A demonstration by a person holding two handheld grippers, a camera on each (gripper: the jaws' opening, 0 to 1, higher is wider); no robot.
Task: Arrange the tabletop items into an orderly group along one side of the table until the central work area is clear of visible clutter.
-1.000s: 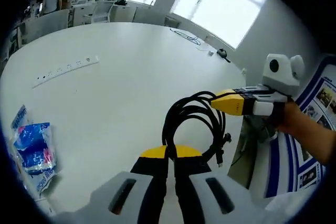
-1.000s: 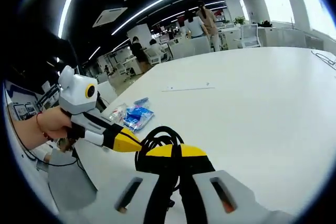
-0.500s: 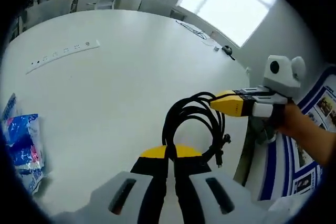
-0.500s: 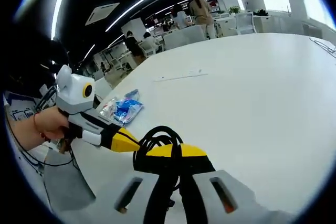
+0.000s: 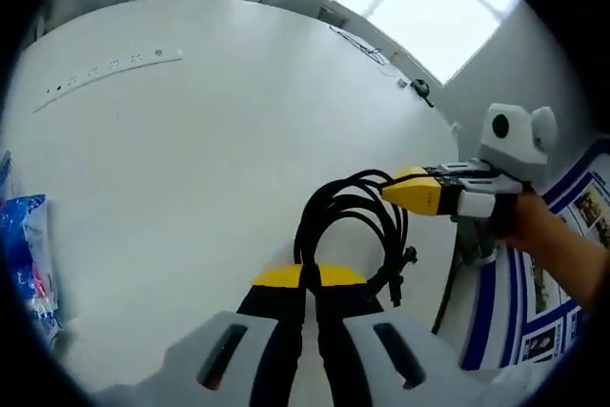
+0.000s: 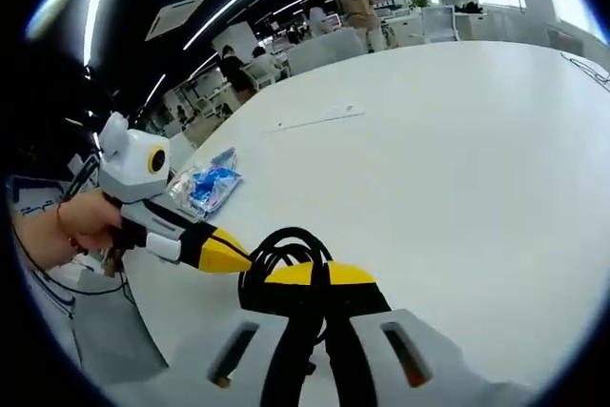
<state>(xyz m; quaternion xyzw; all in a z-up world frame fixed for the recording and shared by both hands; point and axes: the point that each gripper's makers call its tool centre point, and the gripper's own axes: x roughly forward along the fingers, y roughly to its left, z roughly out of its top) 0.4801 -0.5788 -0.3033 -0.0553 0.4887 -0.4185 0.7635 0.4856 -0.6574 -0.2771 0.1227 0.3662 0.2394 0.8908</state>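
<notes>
In the left gripper view the left tool [image 5: 310, 278] and right tool [image 5: 405, 188] both clamp the coiled black cable [image 5: 348, 226] above the white table [image 5: 210, 140], and in the right gripper view the right tool [image 6: 315, 278] grips that cable [image 6: 276, 254] beside the left tool [image 6: 224, 250], a blue packet [image 6: 205, 186] lying near the table edge.

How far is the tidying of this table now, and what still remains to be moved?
Done: nothing looks grouped yet. In hand: the coiled black cable, held above the white round table by the left gripper and the right gripper, both shut on it. Left: the blue plastic packets near the edge, the long white power strip mid-table, and thin cables at the far side.
</notes>
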